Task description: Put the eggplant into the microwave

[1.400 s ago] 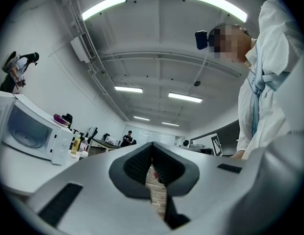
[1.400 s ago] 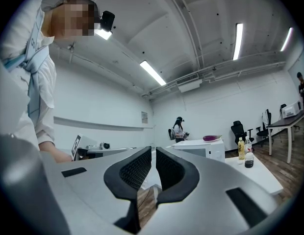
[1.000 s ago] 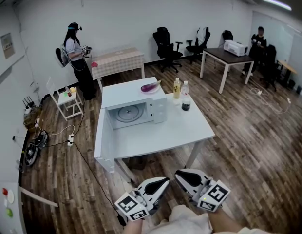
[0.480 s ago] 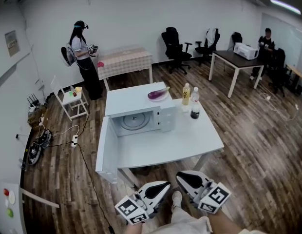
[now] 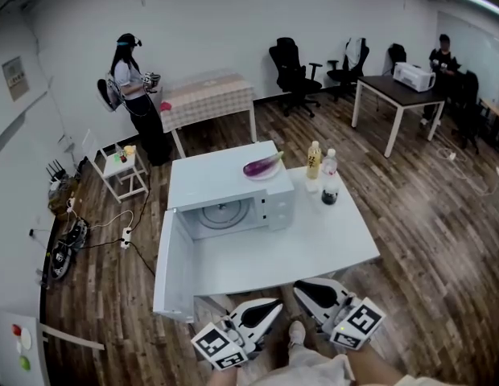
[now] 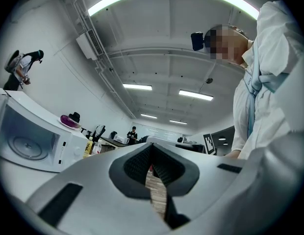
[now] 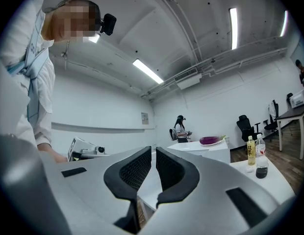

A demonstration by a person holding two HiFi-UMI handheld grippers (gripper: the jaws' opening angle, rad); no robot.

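Note:
A purple eggplant [image 5: 263,165] lies on a small plate on top of the white microwave [image 5: 233,195]. The microwave stands on a white table [image 5: 314,244], and its door [image 5: 174,265] hangs wide open to the left, showing the turntable inside. Both grippers are held low at the near edge of the head view, short of the table. My left gripper [image 5: 268,305] is shut and empty, and my right gripper [image 5: 303,291] is shut and empty beside it. The eggplant [image 6: 69,121] shows far off in the left gripper view, and the eggplant [image 7: 212,140] in the right gripper view too.
Two bottles [image 5: 322,175] stand on the table right of the microwave. A person [image 5: 133,95] stands by a checked table [image 5: 208,99] at the back left. Office chairs [image 5: 294,75] and a dark table [image 5: 402,95] with a second microwave are behind. Cables [image 5: 96,232] lie on the floor at left.
The table and microwave have drawn nearer and sit lower in the head view. Both grippers keep their place at the bottom edge, still shut.

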